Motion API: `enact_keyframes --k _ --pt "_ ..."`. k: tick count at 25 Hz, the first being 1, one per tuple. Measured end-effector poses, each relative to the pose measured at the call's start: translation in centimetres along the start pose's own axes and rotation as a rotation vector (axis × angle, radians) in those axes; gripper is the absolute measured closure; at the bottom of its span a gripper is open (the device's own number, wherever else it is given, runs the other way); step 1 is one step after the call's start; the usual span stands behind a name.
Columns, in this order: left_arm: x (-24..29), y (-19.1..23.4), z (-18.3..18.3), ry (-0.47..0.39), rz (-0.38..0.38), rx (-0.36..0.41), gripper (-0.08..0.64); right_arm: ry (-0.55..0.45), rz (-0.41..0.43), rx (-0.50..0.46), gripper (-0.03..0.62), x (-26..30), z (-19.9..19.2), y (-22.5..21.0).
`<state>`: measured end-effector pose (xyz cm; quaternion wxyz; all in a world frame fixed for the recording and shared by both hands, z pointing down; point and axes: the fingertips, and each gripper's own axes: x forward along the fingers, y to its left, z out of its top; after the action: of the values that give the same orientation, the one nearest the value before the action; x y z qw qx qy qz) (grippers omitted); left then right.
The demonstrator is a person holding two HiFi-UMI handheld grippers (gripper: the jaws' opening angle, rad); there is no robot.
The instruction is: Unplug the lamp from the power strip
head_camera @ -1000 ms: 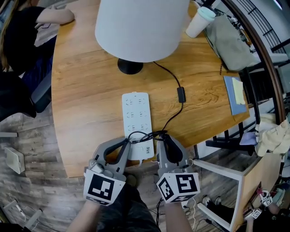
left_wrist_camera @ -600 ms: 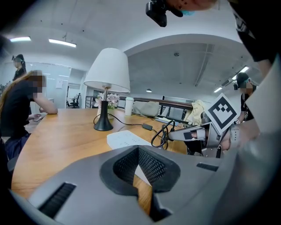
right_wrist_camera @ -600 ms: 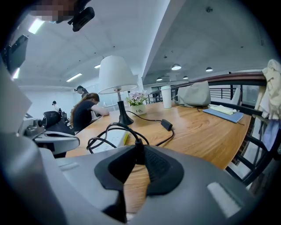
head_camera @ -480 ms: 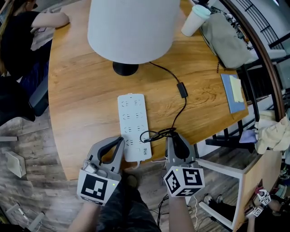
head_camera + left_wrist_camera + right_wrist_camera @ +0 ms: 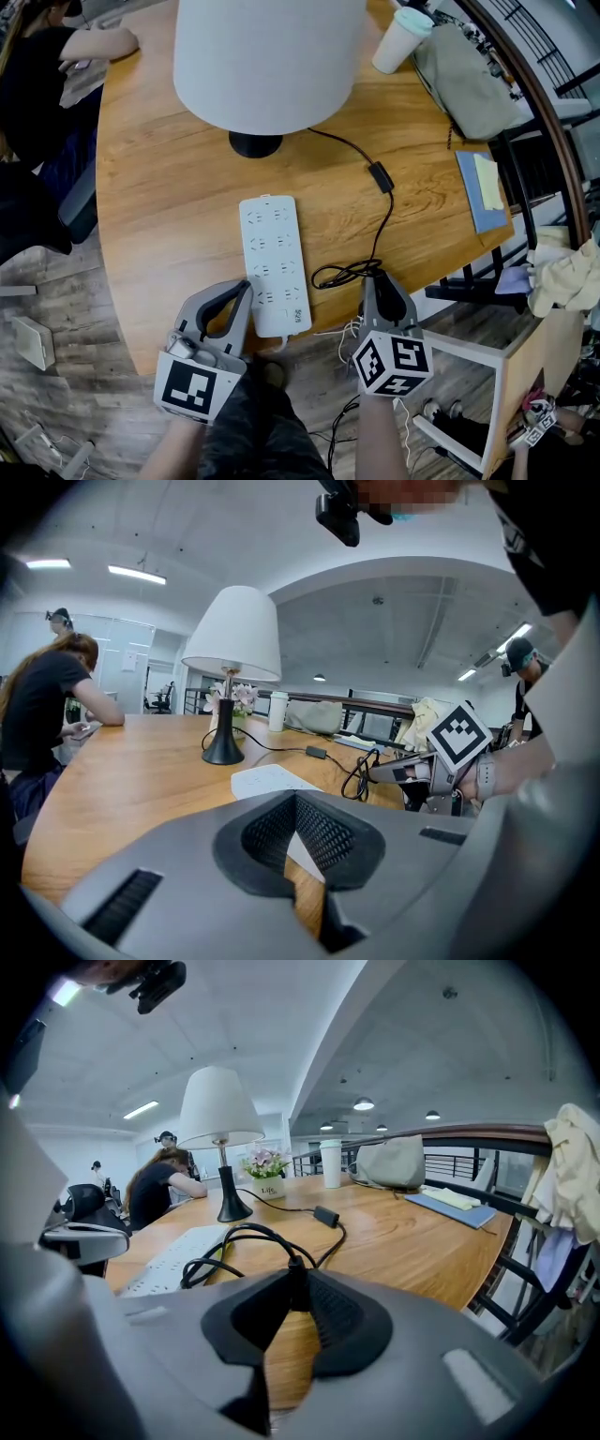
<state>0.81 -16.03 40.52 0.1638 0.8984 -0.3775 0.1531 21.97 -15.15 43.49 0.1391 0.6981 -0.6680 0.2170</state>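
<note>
The lamp, with a white shade (image 5: pixel 267 56) and a black base (image 5: pixel 255 143), stands at the far side of the wooden table (image 5: pixel 169 216). Its black cord (image 5: pixel 339 275) runs past an inline switch (image 5: pixel 380 175) and ends in loops at the near edge. My right gripper (image 5: pixel 375 277) (image 5: pixel 298 1290) is shut on the plug (image 5: pixel 296 1274), which is free of the white power strip (image 5: pixel 272 262) and to its right. My left gripper (image 5: pixel 246 289) (image 5: pixel 295 801) is shut and holds nothing, its tips beside the strip's near left edge.
A paper cup (image 5: pixel 398 37), a grey bag (image 5: pixel 464 80) and a blue notebook (image 5: pixel 483 192) lie on the table's right side. A person (image 5: pixel 47 66) sits at the far left. A white frame (image 5: pixel 464 361) stands below the table's near right edge.
My right gripper has moved right, away from the power strip, carrying the plug and its cord loops. The left gripper has stayed by the strip's near left end.
</note>
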Motion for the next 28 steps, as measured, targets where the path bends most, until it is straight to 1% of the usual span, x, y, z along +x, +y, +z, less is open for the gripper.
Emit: enact_keyframes --k 7,11,15,23,26,28 --pt "0.0 0.7 0.5 -0.029 0.021 -0.037 0.565 0.032 -0.005 -0.049 0.518 0.5 -0.4 0.0" --pt "0.1 0.4 0.8 -0.040 0.018 -0.041 0.565 0.040 -0.010 -0.083 0.518 0.4 -0.3 0.0" --pt "-0.1 0.2 0.8 -0.041 0.015 -0.043 0.565 0.031 -0.008 -0.085 0.514 0.1 0.2 0.1" --pt "-0.7 0.0 1.0 -0.057 0.023 -0.047 0.565 -0.039 -0.005 -0.079 0.499 -0.9 1.7 0.3" --pt "-1.2 -0.1 1.2 -0.070 0.027 -0.048 0.565 -0.070 0.013 -0.076 0.499 -1.5 2.5 1.0" --pt "-1.4 -0.3 1.4 -0.086 0.031 -0.048 0.565 -0.104 0.042 -0.070 0.505 -2.0 3.1 1.7"
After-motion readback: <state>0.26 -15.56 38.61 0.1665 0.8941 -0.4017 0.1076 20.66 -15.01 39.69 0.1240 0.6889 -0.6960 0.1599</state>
